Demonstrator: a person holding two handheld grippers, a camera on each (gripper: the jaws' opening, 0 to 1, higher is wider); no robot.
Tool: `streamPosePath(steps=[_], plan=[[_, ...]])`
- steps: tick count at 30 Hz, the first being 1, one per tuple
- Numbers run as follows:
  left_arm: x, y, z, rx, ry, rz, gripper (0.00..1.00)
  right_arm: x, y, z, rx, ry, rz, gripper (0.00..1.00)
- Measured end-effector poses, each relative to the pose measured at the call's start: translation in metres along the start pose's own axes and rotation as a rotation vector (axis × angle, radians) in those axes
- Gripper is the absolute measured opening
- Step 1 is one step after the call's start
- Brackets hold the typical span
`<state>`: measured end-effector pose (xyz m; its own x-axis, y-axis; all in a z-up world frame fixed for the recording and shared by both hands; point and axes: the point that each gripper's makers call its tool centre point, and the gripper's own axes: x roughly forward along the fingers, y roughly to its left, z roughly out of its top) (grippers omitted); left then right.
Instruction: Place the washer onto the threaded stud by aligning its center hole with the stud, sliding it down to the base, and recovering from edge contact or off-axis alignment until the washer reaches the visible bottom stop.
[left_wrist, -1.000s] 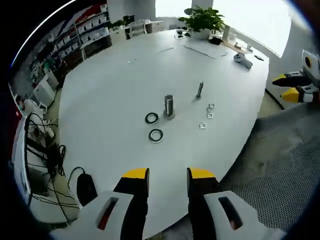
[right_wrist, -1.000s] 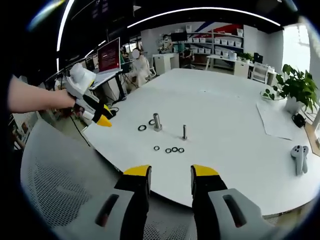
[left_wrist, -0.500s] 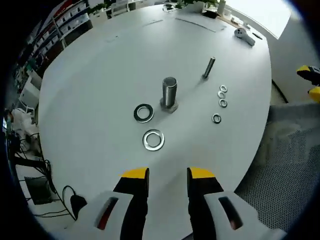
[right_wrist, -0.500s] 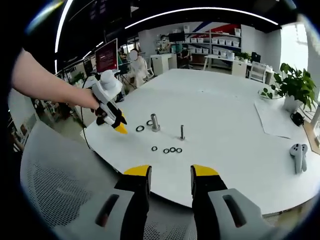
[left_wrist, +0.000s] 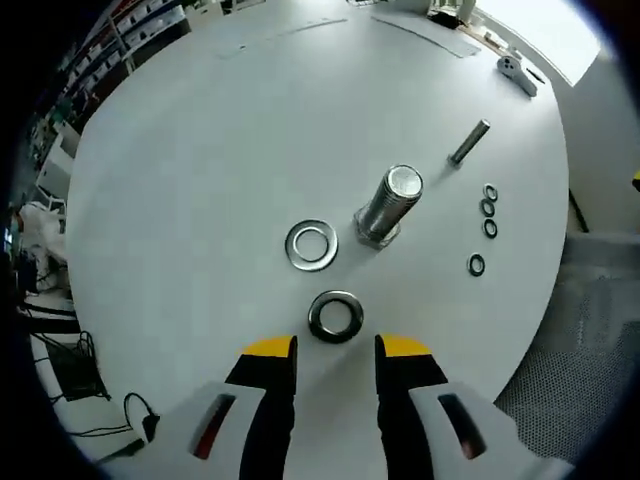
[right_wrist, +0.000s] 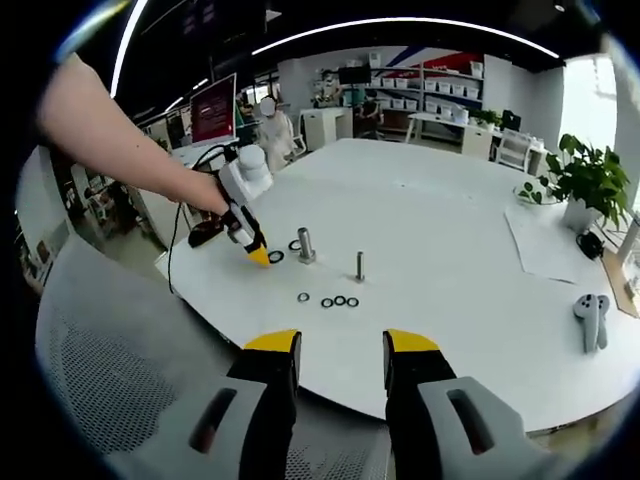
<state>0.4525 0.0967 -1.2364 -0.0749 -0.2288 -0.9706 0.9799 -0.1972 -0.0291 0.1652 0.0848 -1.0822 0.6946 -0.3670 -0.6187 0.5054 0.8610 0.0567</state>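
Note:
A thick threaded stud (left_wrist: 390, 205) stands on its hex base on the white table (left_wrist: 200, 150), and a thinner stud (left_wrist: 468, 142) stands farther off. Two large washers lie flat beside the thick stud: one (left_wrist: 311, 246) close to its base, the other (left_wrist: 335, 316) just ahead of my left gripper (left_wrist: 336, 350), which is open and empty. Several small washers (left_wrist: 488, 207) lie to the right. In the right gripper view, a hand holds the left gripper (right_wrist: 256, 252) over the washers (right_wrist: 276, 257) beside the thick stud (right_wrist: 306, 245). My right gripper (right_wrist: 341, 345) is open, back off the table edge.
A grey mesh chair (right_wrist: 110, 370) sits below the near table edge. A white controller (right_wrist: 590, 318), a paper sheet (right_wrist: 545, 240) and a potted plant (right_wrist: 590, 180) sit on the table's far right. Cables (left_wrist: 60, 350) hang beyond the table's left edge. Shelves and a person stand at the back.
The left gripper has moved in low over the table toward the two large washers, which now lie just ahead of its jaws. The right gripper has stayed in place.

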Motion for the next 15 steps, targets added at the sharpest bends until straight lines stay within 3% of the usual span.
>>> streamPosePath(steps=[4, 7, 8, 12, 15], plan=[[0.005, -0.005, 0.005, -0.002, 0.011, -0.011, 0.30, 0.000, 0.001, -0.001, -0.001, 0.005, 0.004, 0.35], [0.007, -0.008, 0.006, 0.030, 0.025, -0.005, 0.29, 0.001, 0.000, 0.000, 0.003, 0.001, 0.006, 0.35], [0.005, -0.005, 0.008, 0.054, 0.029, 0.023, 0.28, 0.001, 0.001, 0.000, 0.003, -0.001, 0.007, 0.35], [0.004, -0.011, 0.010, 0.061, 0.041, 0.025, 0.27, 0.000, 0.000, 0.001, 0.009, -0.010, 0.005, 0.34], [0.004, -0.012, 0.010, 0.019, 0.038, 0.036, 0.26, 0.001, 0.001, 0.002, 0.010, -0.015, 0.009, 0.34]])
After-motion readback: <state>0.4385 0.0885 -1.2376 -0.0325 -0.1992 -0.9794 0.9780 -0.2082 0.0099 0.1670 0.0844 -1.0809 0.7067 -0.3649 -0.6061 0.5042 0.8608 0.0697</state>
